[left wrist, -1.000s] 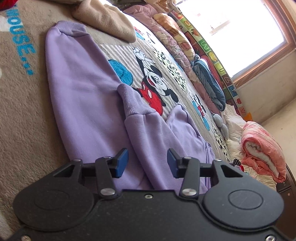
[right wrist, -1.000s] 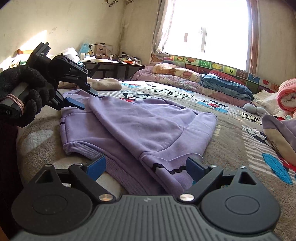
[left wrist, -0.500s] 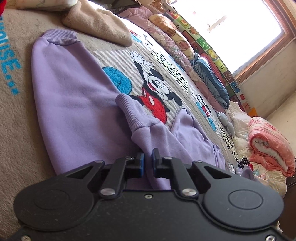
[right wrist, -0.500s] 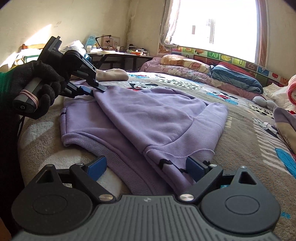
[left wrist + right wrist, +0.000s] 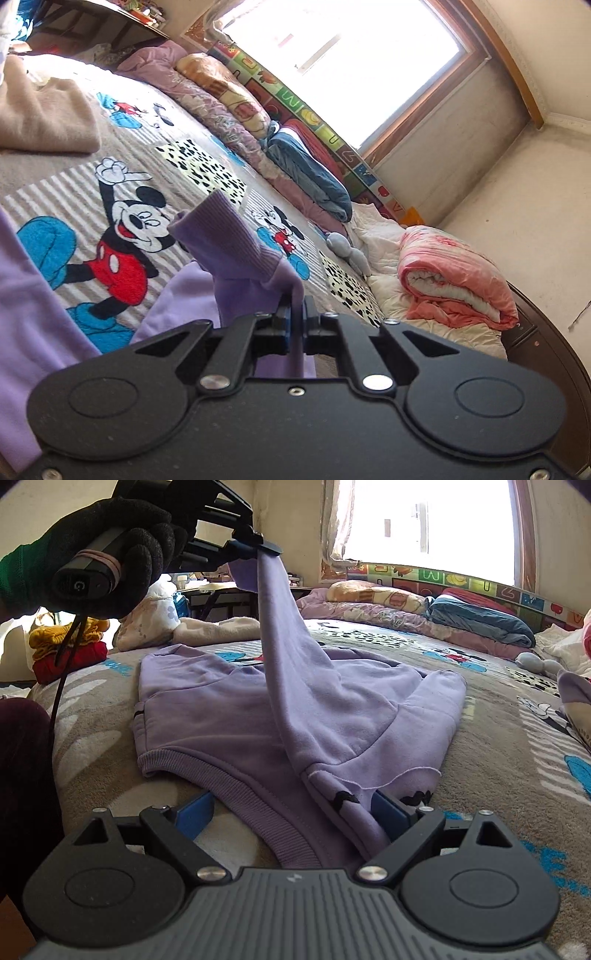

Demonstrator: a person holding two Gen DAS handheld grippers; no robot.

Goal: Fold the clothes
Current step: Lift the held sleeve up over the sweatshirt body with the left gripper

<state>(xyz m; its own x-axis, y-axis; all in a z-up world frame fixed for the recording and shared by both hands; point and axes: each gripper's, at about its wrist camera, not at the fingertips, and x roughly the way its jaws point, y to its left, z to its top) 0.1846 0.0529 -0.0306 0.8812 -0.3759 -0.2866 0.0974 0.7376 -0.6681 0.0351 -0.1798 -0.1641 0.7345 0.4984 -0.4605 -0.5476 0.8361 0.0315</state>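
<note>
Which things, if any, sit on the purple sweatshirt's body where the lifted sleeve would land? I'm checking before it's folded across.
Nothing visible does. The left gripper holds the sleeve up, and the sweatshirt's body beneath lies bare.

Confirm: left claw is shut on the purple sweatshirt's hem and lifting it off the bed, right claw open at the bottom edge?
Not the hem. The left claw is shut on the sleeve of the purple sweatshirt, by the ribbed cuff; the right wrist view shows it. The right claw is open at the bottom edge.
</note>
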